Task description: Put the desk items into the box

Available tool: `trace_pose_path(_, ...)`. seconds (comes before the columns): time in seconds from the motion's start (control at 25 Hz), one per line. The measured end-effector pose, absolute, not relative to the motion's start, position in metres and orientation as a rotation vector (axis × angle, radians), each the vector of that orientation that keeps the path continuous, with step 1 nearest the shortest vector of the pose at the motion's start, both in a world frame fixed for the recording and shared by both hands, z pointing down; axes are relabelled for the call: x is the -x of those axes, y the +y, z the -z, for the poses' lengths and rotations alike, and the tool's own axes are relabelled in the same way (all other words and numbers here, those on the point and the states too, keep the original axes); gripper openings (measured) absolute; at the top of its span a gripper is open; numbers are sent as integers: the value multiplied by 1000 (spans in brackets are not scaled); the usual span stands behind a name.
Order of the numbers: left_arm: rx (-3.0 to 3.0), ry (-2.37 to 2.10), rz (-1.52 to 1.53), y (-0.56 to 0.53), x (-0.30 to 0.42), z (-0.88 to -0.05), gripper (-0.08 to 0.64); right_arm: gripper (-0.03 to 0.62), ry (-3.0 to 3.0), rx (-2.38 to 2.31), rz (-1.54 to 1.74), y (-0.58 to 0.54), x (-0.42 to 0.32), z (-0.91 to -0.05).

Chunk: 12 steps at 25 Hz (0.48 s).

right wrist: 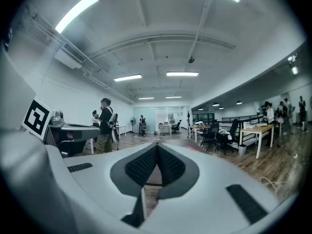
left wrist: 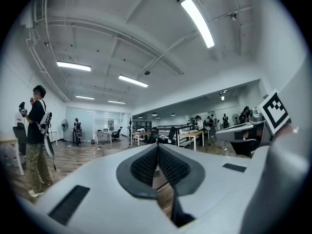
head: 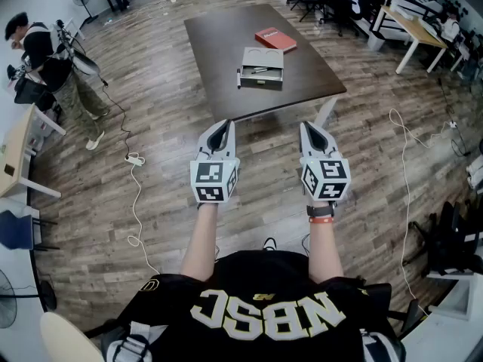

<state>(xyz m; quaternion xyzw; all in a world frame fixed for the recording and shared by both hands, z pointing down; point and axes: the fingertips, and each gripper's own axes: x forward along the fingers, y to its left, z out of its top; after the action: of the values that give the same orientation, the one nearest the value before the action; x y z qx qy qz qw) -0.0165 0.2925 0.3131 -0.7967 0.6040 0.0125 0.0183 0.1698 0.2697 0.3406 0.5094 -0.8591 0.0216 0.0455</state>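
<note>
Both tools are held up in front of the body, over the wooden floor (head: 151,149), well short of the dark counter (head: 215,51). The left gripper (head: 224,124) has its fingers (left wrist: 144,165) pressed together with nothing between them, and the right gripper (head: 308,127) is closed and empty in the same way. Neither has reached any item yet.

The grey box (head: 262,67) sits near the middle of the counter, open at the top. A thin dark item seems to lie inside it, though it is too small to name. The red notebook (head: 275,39) lies flat just beyond the box, to its far right, close to it but apparently not touching.

The step in hand looks like the approach. To do it well, step up to the near edge of the counter first, so that neither arm has to stretch. Spread the right fingers wide before they come down. A flat notebook gives little to grip from above, so take it by an edge, perhaps the right one. The left gripper can steady the box while the notebook goes in.
</note>
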Motion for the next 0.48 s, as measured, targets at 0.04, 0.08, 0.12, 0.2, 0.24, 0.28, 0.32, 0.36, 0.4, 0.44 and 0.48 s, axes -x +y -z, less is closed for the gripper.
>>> trace_pose_path(0.04, 2468, 1882, -43, 291, 14, -313, 15, 8, -2625, -1551, -68, 268, -173, -342)
trace_pose_path(0.08, 2463, 1889, -46, 290, 12, -314, 15, 8, -2628, -1546, -70, 266, -176, -343)
trace_pose_path(0.12, 2457, 1896, -47, 287, 10, -314, 15, 8, -2631, -1541, -72, 264, -179, -344)
trace_pose_path(0.2, 2445, 1910, -47, 281, 7, -315, 15, 8, -2640, -1527, -74, 256, -183, -346)
trace_pose_path(0.24, 2439, 1916, -47, 277, 5, -316, 15, 6, -2645, -1519, -73, 252, -185, -347)
trace_pose_path(0.28, 2436, 1921, -46, 274, 3, -318, 15, 8, -2646, -1514, -70, 249, -187, -348)
trace_pose_path(0.32, 2434, 1922, -44, 272, 0, -319, 15, 8, -2638, -1512, -62, 245, -190, -350)
trace_pose_path(0.36, 2434, 1921, -41, 270, -3, -320, 15, 8, -2617, -1508, -49, 241, -192, -354)
trace_pose_path(0.4, 2435, 1919, -35, 268, -6, -322, 15, 8, -2588, -1497, -38, 238, -193, -359)
trace_pose_path(0.44, 2436, 1917, -27, 266, -9, -324, 15, 9, -2565, -1479, -43, 235, -193, -365)
trace_pose_path(0.48, 2436, 1917, -17, 265, -10, -328, 15, 9, -2567, -1457, -75, 234, -190, -372)
